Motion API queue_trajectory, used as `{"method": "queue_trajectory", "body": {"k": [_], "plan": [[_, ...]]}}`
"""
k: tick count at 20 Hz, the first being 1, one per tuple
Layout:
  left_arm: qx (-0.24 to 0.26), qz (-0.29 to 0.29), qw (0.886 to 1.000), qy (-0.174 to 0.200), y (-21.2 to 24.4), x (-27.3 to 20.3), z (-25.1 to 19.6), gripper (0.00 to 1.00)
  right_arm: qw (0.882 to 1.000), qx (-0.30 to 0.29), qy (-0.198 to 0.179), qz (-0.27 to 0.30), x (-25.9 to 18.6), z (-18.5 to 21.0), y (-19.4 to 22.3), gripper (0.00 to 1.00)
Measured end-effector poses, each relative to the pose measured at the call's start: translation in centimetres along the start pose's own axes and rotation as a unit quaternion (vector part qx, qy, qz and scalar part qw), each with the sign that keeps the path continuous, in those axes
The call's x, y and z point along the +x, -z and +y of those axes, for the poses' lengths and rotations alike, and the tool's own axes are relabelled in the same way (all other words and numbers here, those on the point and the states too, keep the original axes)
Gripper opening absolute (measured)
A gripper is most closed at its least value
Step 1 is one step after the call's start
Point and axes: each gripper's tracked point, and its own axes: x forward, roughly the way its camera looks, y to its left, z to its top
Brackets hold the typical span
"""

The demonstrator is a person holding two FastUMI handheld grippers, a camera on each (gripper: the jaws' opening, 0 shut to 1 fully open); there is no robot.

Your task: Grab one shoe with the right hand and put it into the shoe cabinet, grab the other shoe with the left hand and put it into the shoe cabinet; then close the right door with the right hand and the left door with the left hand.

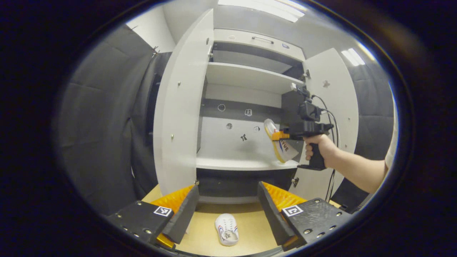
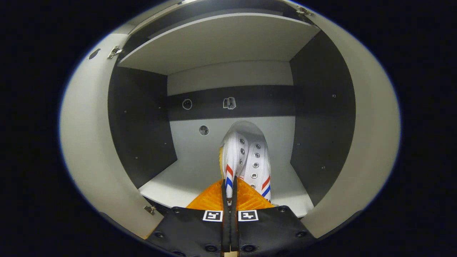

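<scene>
We see the cabinet (image 1: 246, 107) standing open ahead of our left gripper (image 1: 228, 210), white shelves and dark side walls, both doors swung wide. The left door (image 1: 182, 107) rises just beyond that gripper's left finger; the right door (image 1: 334, 107) stands farther off, beyond its right finger. In the right gripper view the same cabinet surrounds us: the left door (image 2: 85, 142) and the right door (image 2: 371, 142) flank the opening, and a shelf (image 2: 185, 178) lies just past the fingertips with another shelf overhead.

Below the cabinet, the floor (image 1: 257, 228) is pale wood.

A hand (image 1: 317, 148) holds our right gripper (image 1: 280, 135) ahead and to the right of the left gripper's jaws, at the cabinet's lower shelf near the right door. A bare forearm leads back from it.

The right gripper (image 2: 229, 194) has its jaws pressed nearly together, pinching the side wall of one shoe (image 2: 246, 157), which points forward from the fingertips over the lower shelf, toe toward the back panel. From the left gripper view that shoe (image 1: 280, 148) hangs tilted, sole showing, its lower end at the shelf's front edge; we cannot tell whether it touches.

The left gripper's jaws are spread wide with nothing between them. The other shoe (image 1: 226, 229) lies on the floor, seen in the gap between the two fingers, well below them.
</scene>
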Motion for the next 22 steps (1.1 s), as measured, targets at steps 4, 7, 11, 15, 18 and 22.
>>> {"method": "queue_trajectory", "body": {"k": [4, 7, 11, 15, 18, 22], "plan": [[0.003, -0.001, 1.000, -0.018, -0.2, 2.1, -1.4, 0.95, 1.000, 0.011, 0.012, 0.008, 4.3, -1.6, 0.8, 0.01], [0.009, 0.021, 0.999, -0.044, 1.0, 2.5, -1.6, 0.98, 0.999, 0.029, 0.032, 0.011, 7.2, -2.4, 1.4, 0.02], [0.010, 0.029, 0.997, -0.077, 1.4, 2.5, -0.9, 0.93, 0.998, 0.055, 0.016, 0.017, 9.8, -1.8, 2.1, 0.02], [0.003, 0.035, 0.994, -0.106, 1.8, 2.4, 0.3, 0.98, 0.997, 0.060, 0.024, 0.029, 11.9, -2.2, 2.9, 0.06], [-0.011, 0.038, 0.993, -0.108, 2.2, 2.6, 0.5, 0.95, 0.998, 0.066, 0.010, 0.009, 11.9, -1.9, 1.8, 0.16], [-0.011, 0.041, 0.995, -0.093, 2.8, 2.6, 0.1, 0.94, 0.998, 0.064, -0.003, -0.003, 9.7, -1.3, 1.1, 0.36]]}}
